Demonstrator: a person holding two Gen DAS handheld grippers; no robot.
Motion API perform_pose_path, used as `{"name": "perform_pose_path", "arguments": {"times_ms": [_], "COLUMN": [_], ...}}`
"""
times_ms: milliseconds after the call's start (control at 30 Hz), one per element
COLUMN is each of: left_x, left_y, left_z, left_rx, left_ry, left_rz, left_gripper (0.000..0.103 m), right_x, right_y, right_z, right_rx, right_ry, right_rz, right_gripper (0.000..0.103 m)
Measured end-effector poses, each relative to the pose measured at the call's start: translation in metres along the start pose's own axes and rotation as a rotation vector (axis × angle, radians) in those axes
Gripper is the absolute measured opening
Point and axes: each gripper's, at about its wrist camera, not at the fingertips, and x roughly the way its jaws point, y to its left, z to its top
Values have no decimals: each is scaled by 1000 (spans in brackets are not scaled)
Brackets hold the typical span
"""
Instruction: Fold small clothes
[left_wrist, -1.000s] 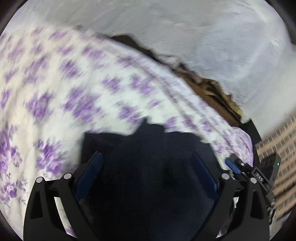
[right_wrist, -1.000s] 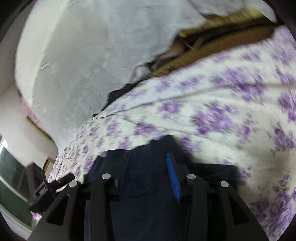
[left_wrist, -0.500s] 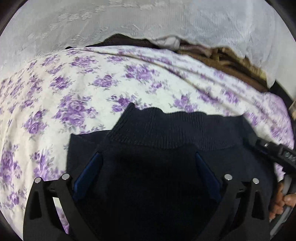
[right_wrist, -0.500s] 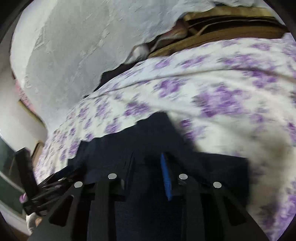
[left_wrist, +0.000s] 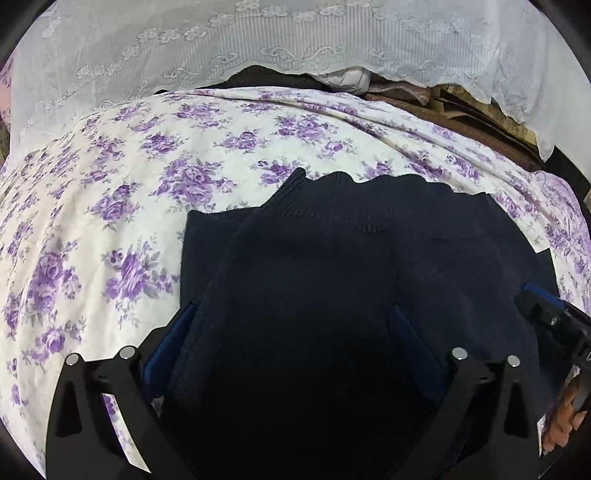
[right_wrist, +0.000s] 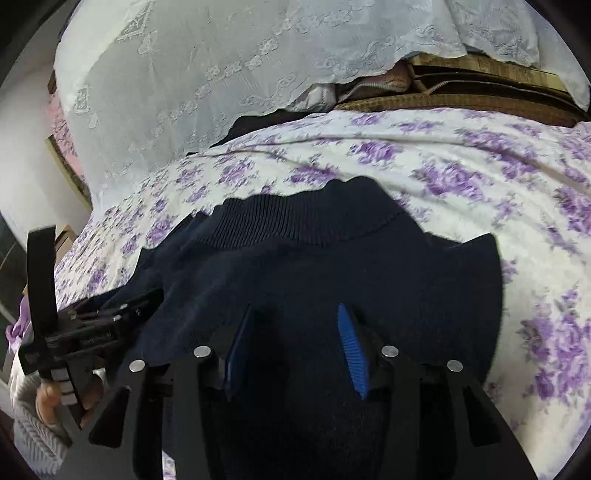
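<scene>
Navy knit sweater (left_wrist: 332, 266) flat on floral bedsheet (left_wrist: 110, 206). Left tool (left_wrist: 295, 317) spread wide over it, gripping nothing. Right tool (right_wrist: 291, 317) half apart, just been opening, sweater beneath, unpinched.

No text, label, brand, number or sign could be read in either wrist view. Faint pale marks stood on the black left gripper (right_wrist: 122, 306) body at eight o'clock in the right wrist view, too small and blurred to make out.

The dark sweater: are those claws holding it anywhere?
No grip visible: left gripper and right gripper, jaws just opened, stand apart over the sweater on the flowered sheet.
</scene>
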Motion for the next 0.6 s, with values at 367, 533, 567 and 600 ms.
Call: {"name": "perform_pose_path", "arguments": {"times_ms": [367,533,567,600], "left_x": [-25,-40,-45,-49], "left_y": [-6,-3,-4,-5], "left_z": [-36,-45,-48,-49], "left_rx": [24,7,10,11], "left_ry": [27,-11,-24,-35], "left_rz": [29,68,76,80], "left_gripper": [99,99,99,99], "right_x": [-30,-40,-44,-51], "right_y": [33,28,27,26], "right_z": [-46,-51,-53,-56], "right_rx": [-131,-89,-78,-62], "right_ry": [15,-19,-33,-55], "right_rz": [-95,-69,-66,-65], "right_gripper": [59,63,63,64]}}
